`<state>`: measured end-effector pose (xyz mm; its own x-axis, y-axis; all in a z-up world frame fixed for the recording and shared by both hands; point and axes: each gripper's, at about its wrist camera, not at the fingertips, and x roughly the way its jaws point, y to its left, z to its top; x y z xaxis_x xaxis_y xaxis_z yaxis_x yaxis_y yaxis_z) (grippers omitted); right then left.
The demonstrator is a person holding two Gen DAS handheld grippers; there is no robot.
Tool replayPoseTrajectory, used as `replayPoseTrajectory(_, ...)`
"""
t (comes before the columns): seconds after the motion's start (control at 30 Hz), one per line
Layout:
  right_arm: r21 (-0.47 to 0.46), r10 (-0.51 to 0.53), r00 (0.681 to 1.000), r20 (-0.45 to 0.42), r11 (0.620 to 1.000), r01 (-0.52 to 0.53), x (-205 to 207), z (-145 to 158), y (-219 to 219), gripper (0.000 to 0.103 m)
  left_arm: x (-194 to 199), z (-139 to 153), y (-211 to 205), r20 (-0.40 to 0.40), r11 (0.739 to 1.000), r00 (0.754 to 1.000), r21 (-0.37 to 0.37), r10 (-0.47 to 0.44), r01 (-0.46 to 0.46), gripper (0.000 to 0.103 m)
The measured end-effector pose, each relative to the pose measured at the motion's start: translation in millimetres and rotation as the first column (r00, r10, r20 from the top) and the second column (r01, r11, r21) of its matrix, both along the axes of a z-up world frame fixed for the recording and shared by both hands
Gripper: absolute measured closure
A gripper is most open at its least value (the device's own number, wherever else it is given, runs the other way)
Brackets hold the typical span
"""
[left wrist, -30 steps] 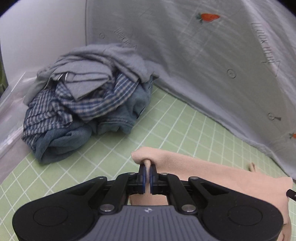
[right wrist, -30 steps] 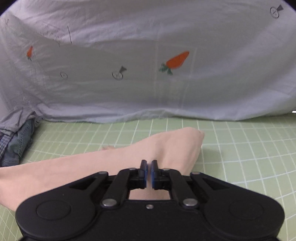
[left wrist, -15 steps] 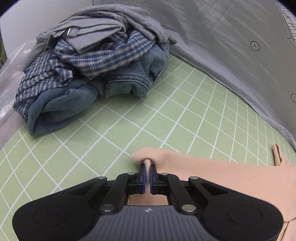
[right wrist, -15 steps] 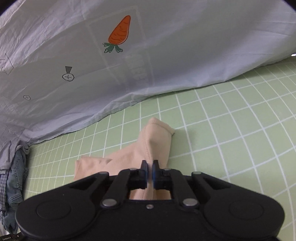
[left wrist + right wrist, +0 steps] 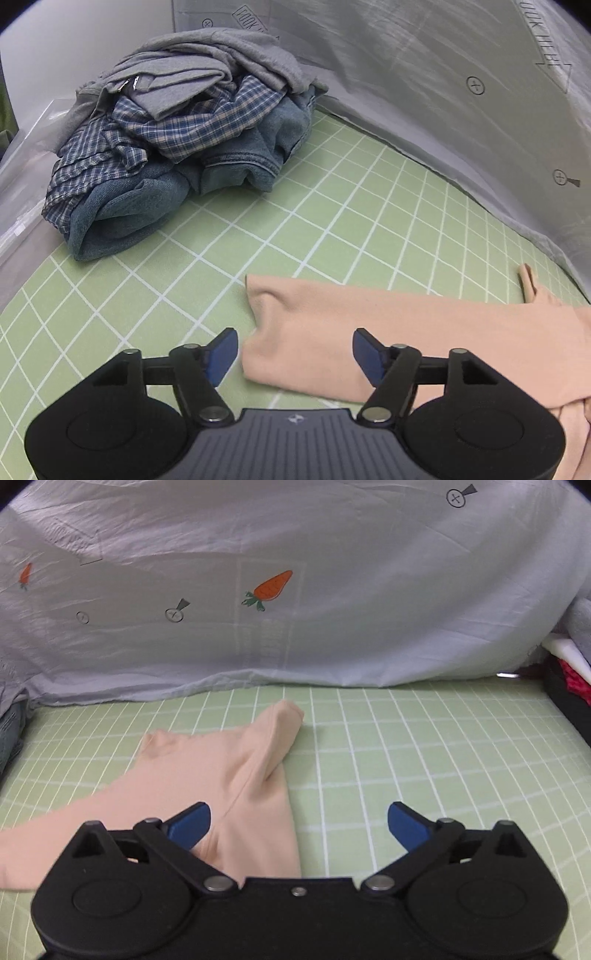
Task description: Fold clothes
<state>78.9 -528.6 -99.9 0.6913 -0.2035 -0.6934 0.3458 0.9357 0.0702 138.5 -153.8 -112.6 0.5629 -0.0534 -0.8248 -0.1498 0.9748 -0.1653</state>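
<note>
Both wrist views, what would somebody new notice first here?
Probably the peach garment, lying loose on the green grid mat, with the left tongs and the right tongs open just above its near edge. Next, the heap of blue, plaid and grey clothes at the mat's far left, and the carrot-print sheet draped behind.

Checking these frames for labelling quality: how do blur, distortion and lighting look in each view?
Left wrist view: grid mat lines bow from fisheye, hanging sheet streaked with blur, corners dark. Right wrist view: fairly sharp, soft even light, faint shadow beside the peach garment.
</note>
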Motion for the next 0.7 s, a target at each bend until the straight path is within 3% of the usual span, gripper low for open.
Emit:
replayPoseTrajectory(0.13,0.038,-0.044,0.998,-0.053,0.998,0.046,-48,-13,25,0.0,-25,12,-16,0.009,0.998,0.998,-0.025,-0.055,0.055,0.03)
replayPoseTrajectory(0.27,-0.027,-0.017,0.992,-0.128,1.0,0.014,-82,-24,56,0.001,-60,13,-38,-0.006,0.986,0.987,-0.036,-0.162,0.162,0.029)
replayPoseTrajectory(0.3,-0.051,-0.008,0.989,-0.146,0.999,0.001,-90,-26,64,0.005,-70,13,-42,-0.011,0.981,0.981,-0.029,-0.194,0.194,0.029)
replayPoseTrajectory(0.4,-0.088,0.019,0.984,-0.177,0.996,-0.035,-108,-29,83,0.029,-95,13,-50,-0.025,0.964,0.963,-0.008,-0.267,0.267,0.029)
replayPoseTrajectory(0.57,-0.045,0.034,0.979,-0.201,0.998,-0.044,-129,-37,94,0.06,-123,11,-43,-0.044,0.956,0.955,0.006,-0.293,0.294,0.029)
replayPoseTrajectory(0.6,-0.041,0.041,0.981,-0.19,0.998,-0.05,-133,-36,96,0.077,-128,11,-41,-0.048,0.955,0.954,0.009,-0.297,0.298,0.029)
replayPoseTrajectory(0.63,-0.04,0.05,0.983,-0.177,0.998,-0.058,-137,-35,97,0.101,-131,11,-40,-0.051,0.955,0.954,0.009,-0.296,0.297,0.029)
replayPoseTrajectory(0.7,-0.041,0.063,0.987,-0.146,0.997,-0.07,-145,-31,100,0.1,-136,10,-36,-0.055,0.958,0.956,0.005,-0.286,0.287,0.029)
